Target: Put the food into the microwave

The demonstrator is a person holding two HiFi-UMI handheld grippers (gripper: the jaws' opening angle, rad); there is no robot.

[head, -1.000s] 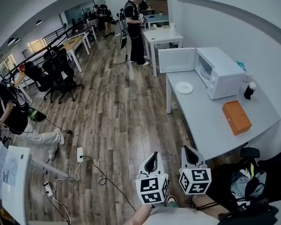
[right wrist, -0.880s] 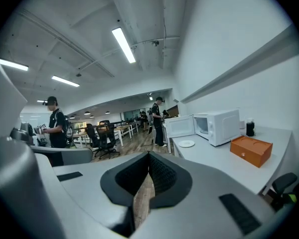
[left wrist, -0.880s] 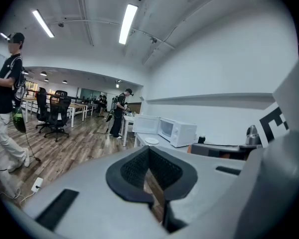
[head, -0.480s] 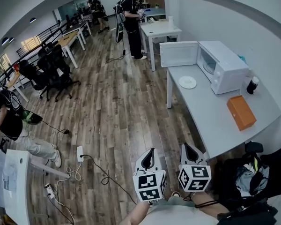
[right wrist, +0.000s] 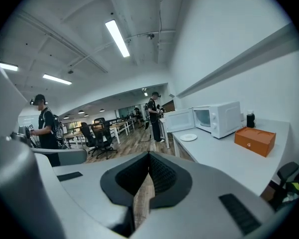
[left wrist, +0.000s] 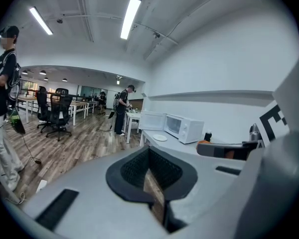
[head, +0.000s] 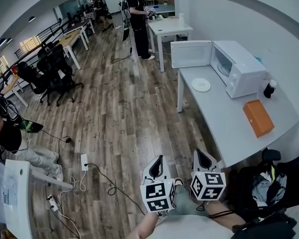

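Note:
A white microwave (head: 241,71) stands at the far end of a grey table (head: 224,128), its door (head: 191,54) swung open to the left. A small white plate (head: 201,84) lies on the table in front of the door; what it carries is too small to tell. Both grippers are held low near my body, well short of the table. My left gripper (head: 158,160) and right gripper (head: 203,155) are shut with nothing between the jaws. The left gripper view shows the microwave (left wrist: 184,127) and plate (left wrist: 160,138) far ahead, as does the right gripper view, with microwave (right wrist: 223,117) and plate (right wrist: 188,137).
An orange box (head: 258,117) and a dark cup (head: 270,88) sit on the table right of the microwave. A person (head: 137,19) stands by a white desk (head: 168,28) beyond. Cables and a power strip (head: 84,162) lie on the wood floor at left. Office chairs (head: 50,71) stand far left.
The view has crept forward, so the table and microwave sit slightly nearer. Both grippers stay shut and low by my body.

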